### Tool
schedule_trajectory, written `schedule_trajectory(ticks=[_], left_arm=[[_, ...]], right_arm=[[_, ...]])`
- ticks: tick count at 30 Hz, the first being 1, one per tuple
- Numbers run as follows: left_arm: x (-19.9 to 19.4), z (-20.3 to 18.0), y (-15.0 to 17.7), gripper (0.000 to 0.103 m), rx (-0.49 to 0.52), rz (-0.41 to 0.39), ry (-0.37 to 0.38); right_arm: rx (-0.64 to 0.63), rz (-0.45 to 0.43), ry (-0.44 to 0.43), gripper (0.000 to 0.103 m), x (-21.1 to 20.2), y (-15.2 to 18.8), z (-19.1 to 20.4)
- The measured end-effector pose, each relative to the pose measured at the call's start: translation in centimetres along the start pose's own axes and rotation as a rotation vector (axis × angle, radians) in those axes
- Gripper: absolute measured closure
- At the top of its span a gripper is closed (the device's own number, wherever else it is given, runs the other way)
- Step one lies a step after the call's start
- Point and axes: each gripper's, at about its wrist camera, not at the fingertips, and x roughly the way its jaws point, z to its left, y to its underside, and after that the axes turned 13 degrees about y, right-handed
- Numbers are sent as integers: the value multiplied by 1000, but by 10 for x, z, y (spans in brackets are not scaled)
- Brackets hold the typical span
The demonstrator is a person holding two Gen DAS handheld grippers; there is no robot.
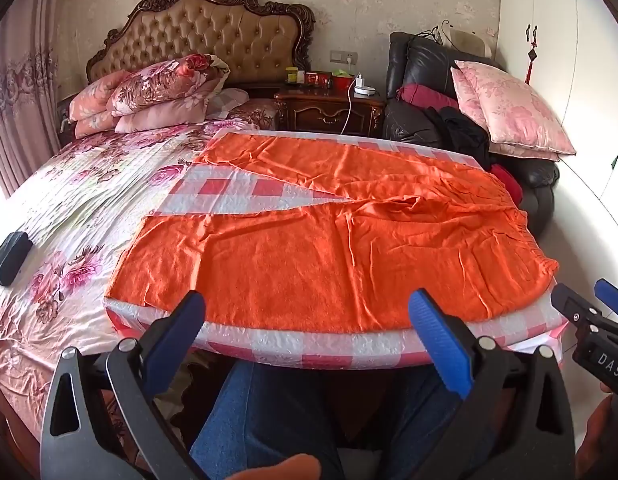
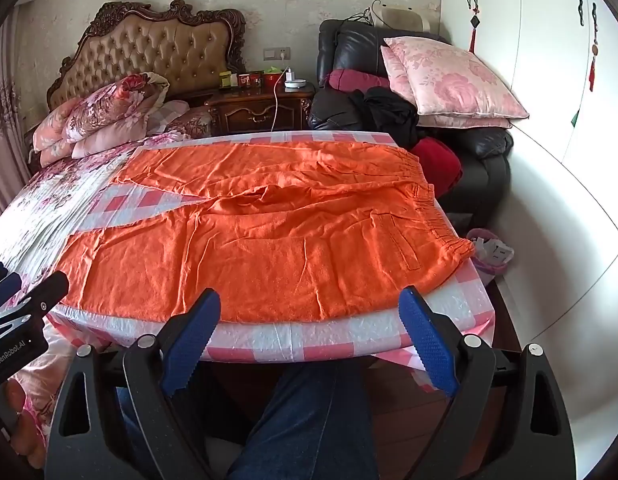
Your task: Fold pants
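Orange pants [image 1: 329,240] lie spread flat on a pink-and-white checked board [image 1: 269,344], legs apart and pointing left, elastic waistband at the right [image 2: 441,216]. The pants also show in the right wrist view [image 2: 269,232]. My left gripper [image 1: 309,312] is open and empty, held just before the near edge of the board by the near leg. My right gripper [image 2: 311,312] is open and empty, before the near edge toward the waist end. Each gripper shows at the edge of the other's view [image 1: 589,304], [image 2: 25,296].
The board lies on a floral bed [image 1: 69,216] with stacked pillows [image 1: 149,92] and a tufted headboard. A black object [image 1: 11,252] lies on the bed at left. A nightstand [image 1: 329,108], a dark armchair with pillows [image 2: 449,76] and white wardrobes stand behind and right. My blue-jeaned legs are below.
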Motion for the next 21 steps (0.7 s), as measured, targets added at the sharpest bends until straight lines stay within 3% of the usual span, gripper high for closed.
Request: schedule_trajectory(ticks=[21], left_arm=[[0,1,-1,1,-4,1,5]], right_arm=[[-4,-4,3,16,-1,-2,0]])
